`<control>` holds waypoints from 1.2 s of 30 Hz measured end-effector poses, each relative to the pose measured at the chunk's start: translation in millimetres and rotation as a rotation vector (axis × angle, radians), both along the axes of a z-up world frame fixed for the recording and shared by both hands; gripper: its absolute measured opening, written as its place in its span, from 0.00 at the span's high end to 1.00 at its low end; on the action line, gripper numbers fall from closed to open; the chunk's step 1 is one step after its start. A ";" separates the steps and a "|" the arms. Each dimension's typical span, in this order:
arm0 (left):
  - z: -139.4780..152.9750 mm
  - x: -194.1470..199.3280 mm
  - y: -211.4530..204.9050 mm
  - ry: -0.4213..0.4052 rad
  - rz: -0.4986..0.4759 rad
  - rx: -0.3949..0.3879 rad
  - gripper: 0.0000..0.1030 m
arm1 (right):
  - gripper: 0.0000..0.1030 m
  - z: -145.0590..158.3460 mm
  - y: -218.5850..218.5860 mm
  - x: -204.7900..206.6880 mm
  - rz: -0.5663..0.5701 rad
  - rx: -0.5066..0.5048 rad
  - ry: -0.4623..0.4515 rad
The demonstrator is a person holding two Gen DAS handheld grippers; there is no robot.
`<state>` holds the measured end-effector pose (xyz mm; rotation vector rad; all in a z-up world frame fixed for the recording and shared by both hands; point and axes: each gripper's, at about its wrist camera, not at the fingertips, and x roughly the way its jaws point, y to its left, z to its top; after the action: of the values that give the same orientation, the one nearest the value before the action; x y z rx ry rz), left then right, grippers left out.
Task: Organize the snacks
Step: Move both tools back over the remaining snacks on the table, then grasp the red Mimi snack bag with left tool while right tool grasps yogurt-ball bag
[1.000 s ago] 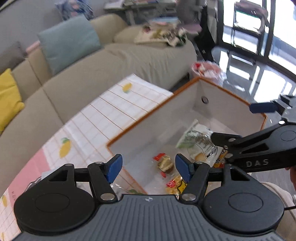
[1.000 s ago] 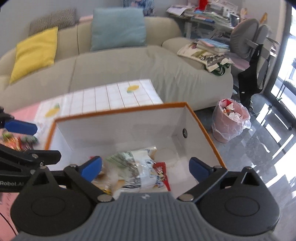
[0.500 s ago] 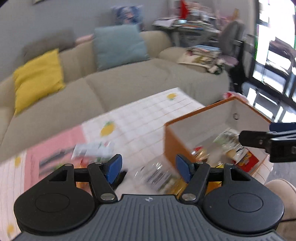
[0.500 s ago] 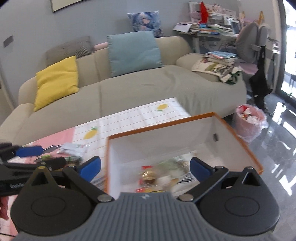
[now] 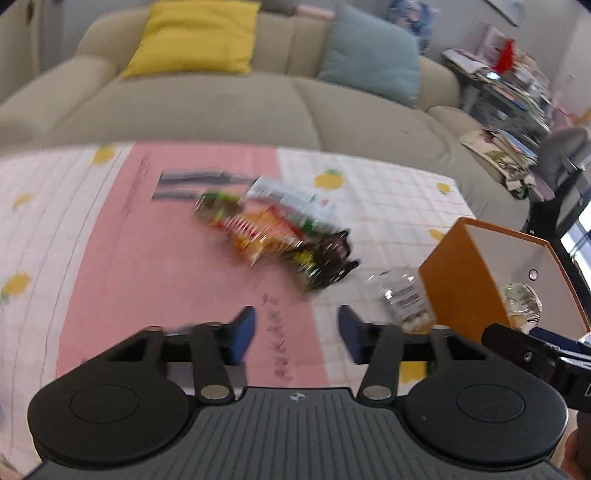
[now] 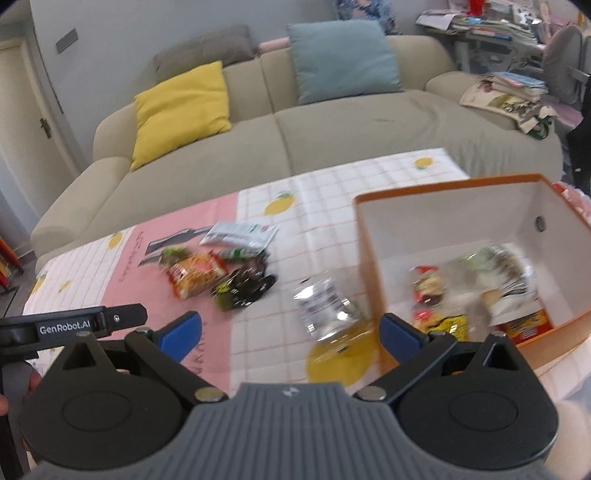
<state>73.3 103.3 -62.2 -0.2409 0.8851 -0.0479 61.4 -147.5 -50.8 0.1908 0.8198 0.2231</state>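
Note:
An orange box (image 6: 373, 266) with a white inside stands at the table's right end and holds several snack packets (image 6: 476, 280); it also shows in the left wrist view (image 5: 454, 273). A pile of snack packets (image 5: 273, 229) lies on the pink part of the cloth, also in the right wrist view (image 6: 218, 266). A clear packet (image 6: 325, 306) lies just left of the box, also in the left wrist view (image 5: 402, 299). My left gripper (image 5: 293, 334) is open and empty, short of the pile. My right gripper (image 6: 290, 330) is open and empty, near the clear packet.
The table wears a pink and white checked cloth with lemon prints (image 6: 332, 192). A beige sofa (image 6: 332, 125) with a yellow cushion (image 6: 181, 107) and a teal cushion (image 6: 343, 59) stands behind it. Cluttered shelves (image 6: 495, 22) are at the back right.
Both grippers have swung left, away from over the box and toward the snack pile on the cloth. Both have stayed open and empty.

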 end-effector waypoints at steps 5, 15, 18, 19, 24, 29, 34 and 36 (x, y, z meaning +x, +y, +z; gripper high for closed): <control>-17.5 -3.0 19.3 0.035 0.030 -0.027 0.82 | 0.03 -14.3 24.5 0.6 0.037 -0.042 0.025; -32.0 19.7 26.7 0.036 0.038 -0.059 0.44 | 0.16 -46.3 57.2 21.4 0.119 -0.253 -0.039; -34.3 32.8 23.8 0.026 0.023 -0.023 0.37 | 0.20 -54.4 60.1 33.6 0.137 -0.303 -0.055; -35.8 38.0 22.9 0.022 0.012 -0.020 0.37 | 0.20 -57.1 60.0 38.1 0.140 -0.309 -0.053; -46.2 63.9 16.4 0.027 -0.041 0.006 0.37 | 0.22 -74.7 61.4 58.6 0.155 -0.355 -0.033; -59.2 86.9 17.5 0.016 -0.055 0.038 0.37 | 0.26 -88.8 64.1 69.2 0.177 -0.431 -0.041; -70.3 108.5 20.8 0.033 -0.050 0.050 0.52 | 0.31 -104.5 66.2 80.8 0.183 -0.483 -0.015; -71.9 114.2 20.7 0.027 -0.046 0.058 0.56 | 0.36 -109.4 66.8 83.7 0.183 -0.493 -0.003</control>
<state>187.4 124.0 -134.1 -0.1677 0.9178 -0.0615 145.1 -80.8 -160.2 -0.3483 0.8658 0.1867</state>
